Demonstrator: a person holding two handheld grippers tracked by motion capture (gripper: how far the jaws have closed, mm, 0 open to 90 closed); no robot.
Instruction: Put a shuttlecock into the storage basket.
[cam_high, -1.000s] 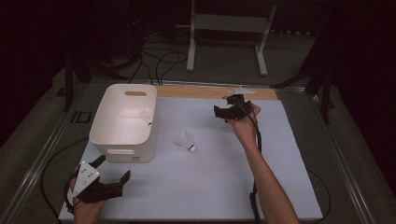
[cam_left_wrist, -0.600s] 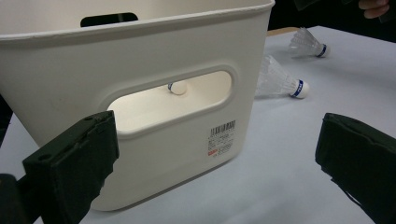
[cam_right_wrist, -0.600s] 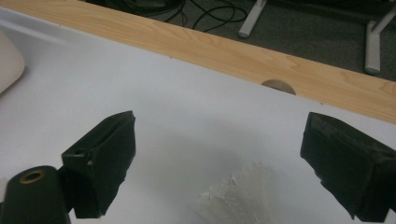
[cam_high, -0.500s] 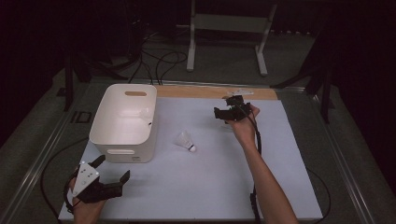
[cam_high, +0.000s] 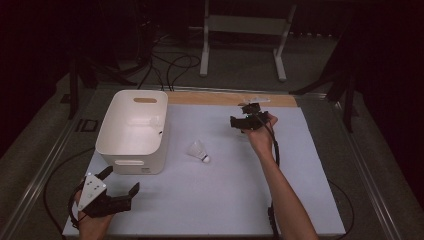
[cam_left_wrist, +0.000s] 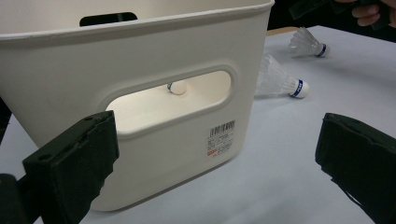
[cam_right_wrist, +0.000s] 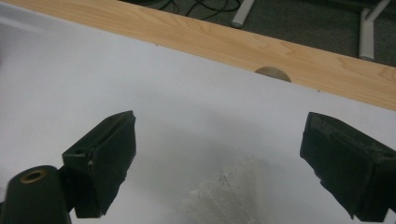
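Observation:
A white bin (cam_high: 131, 150) stands at the table's left, with one shuttlecock (cam_left_wrist: 177, 87) seen inside through its handle slot. A second shuttlecock (cam_high: 198, 151) lies on the white table just right of the bin. A third shuttlecock (cam_left_wrist: 306, 42) lies farther off, under my right gripper (cam_high: 235, 121). That gripper hovers open at the back centre, and blurred white feathers (cam_right_wrist: 233, 196) show low between its jaws. My left gripper (cam_high: 121, 181) is open near the front left corner and faces the bin's near wall (cam_left_wrist: 154, 154), with nothing between its jaws.
A wooden strip (cam_high: 220, 99) with a round hole (cam_right_wrist: 272, 73) runs along the table's far edge. Beyond it the floor holds cables (cam_high: 170, 65) and a white stand (cam_high: 242, 30). Bare white table (cam_high: 300, 190) spreads to the front right.
The right gripper has sunk slightly toward the table. The left gripper and the shuttlecock by the bin have stayed where they were.

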